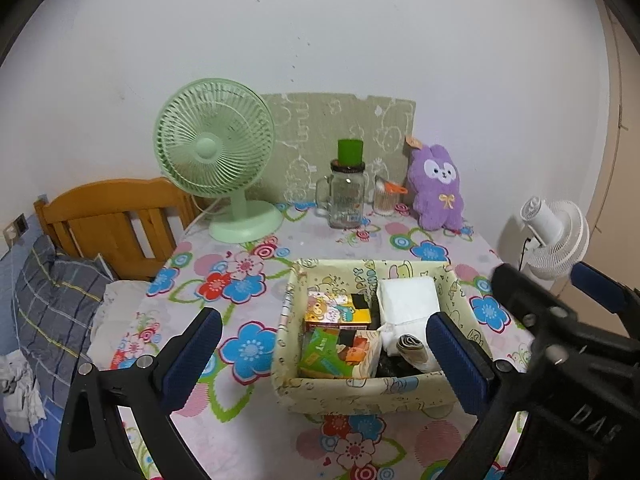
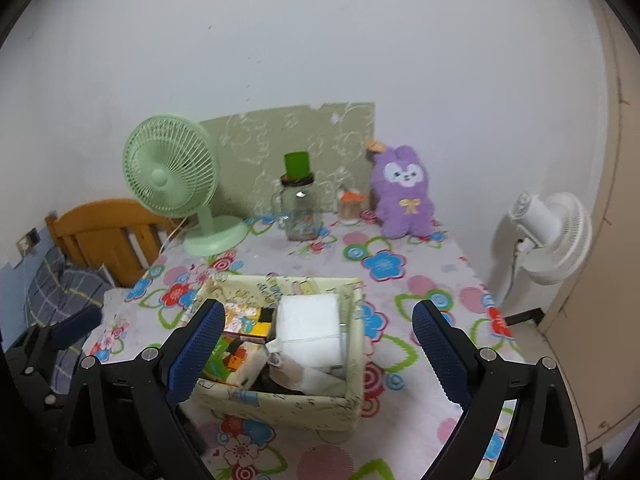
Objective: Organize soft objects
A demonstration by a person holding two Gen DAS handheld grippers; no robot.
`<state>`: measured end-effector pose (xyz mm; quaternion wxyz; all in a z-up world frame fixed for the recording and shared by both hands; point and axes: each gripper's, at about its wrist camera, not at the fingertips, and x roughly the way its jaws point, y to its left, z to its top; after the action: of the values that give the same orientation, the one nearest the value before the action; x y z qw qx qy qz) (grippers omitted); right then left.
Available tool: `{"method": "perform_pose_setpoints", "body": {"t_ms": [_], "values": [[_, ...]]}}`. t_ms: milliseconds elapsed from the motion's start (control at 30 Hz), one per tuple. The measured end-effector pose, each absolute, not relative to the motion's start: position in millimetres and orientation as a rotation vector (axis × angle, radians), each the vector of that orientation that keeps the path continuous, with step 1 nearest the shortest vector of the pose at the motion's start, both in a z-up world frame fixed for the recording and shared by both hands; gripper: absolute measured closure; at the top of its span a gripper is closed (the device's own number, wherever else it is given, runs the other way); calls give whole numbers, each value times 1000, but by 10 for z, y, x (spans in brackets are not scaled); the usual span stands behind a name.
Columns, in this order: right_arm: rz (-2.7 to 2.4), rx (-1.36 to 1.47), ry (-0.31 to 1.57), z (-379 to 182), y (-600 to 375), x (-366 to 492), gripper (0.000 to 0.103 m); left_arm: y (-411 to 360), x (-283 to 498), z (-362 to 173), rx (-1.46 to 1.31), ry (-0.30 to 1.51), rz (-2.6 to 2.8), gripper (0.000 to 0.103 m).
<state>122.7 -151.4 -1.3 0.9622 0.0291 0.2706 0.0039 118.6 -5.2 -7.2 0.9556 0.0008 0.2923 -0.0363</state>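
The desk (image 1: 248, 432) fills the lower half of both views, covered in a white cloth printed with blue, red and pink flowers. To its left is a bed with a wooden headboard (image 1: 108, 216) and a plaid pillow (image 1: 48, 292). A green patterned board (image 1: 340, 120) leans on the wall at the back of the desk. A mint-green desk fan (image 1: 216, 148) stands at the back left, and a white fan (image 1: 556, 232) stands beyond the desk's right edge.

Near the front sits a cream fabric storage box (image 1: 360, 394) printed with cartoons. Inside it lie a white tissue pack (image 1: 408, 298) on the right, two colourful cartoon cartons (image 1: 338, 334) on the left, and a rolled bit of paper near the front right corner.

A purple plush bunny (image 1: 438, 186) sits upright at the back right against the board, well apart from the box. Beside it are a glass mug jar (image 1: 346, 196) with a green cup on its lid and a small container (image 1: 386, 198) with an orange top.

The left claw (image 1: 324, 358) is spread wide, its blue pads either side of the box, holding nothing. The right claw (image 2: 318, 354) is likewise spread wide and empty, framing the box from above.
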Motion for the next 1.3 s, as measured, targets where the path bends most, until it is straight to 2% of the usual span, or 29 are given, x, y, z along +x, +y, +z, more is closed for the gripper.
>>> {"method": "perform_pose_setpoints", "body": {"t_ms": [567,733,1300], "values": [[-72,74,432,331,-1769,453,6,92,423,295,5,462,-56,0],[-91,60,406,384,-1772,224,2,119,227,314,-5,439,-48,0],[-66,65,383,385,-1764,-126,2,213,-75,335,-52,417,-39,0]]}}
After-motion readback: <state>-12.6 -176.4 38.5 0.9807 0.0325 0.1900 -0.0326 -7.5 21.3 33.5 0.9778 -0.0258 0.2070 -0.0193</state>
